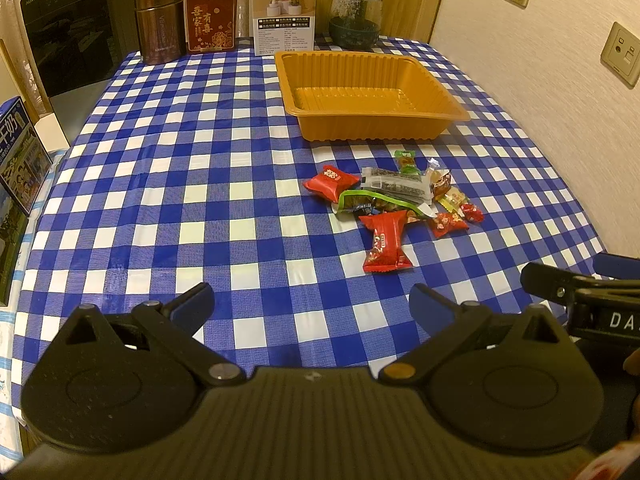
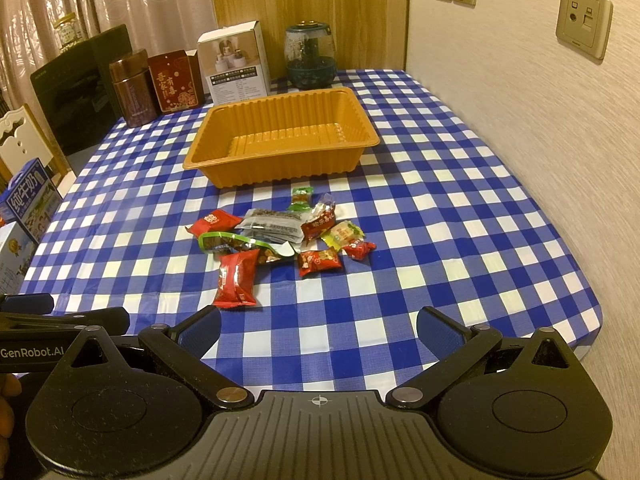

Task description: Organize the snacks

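Not started: both our tools, left tool [image 1: 312, 306] and right tool [image 2: 318, 330], gape empty; crinkly wrapped snacks [image 2: 280, 240] ahead, ribbed orange plastic tray [image 2: 280, 140] beyond. Next: reach, pinch nearest red packet [image 2: 236, 278].

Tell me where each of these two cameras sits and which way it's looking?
Left wrist: sits on the left gripper, looking forward over the table; its own open fingers show, the right gripper at the right edge.
Right wrist: sits on the right gripper, facing likewise; its open fingers show, the left gripper and a bit of hand at left.
Both share the empty tray and the snacks.
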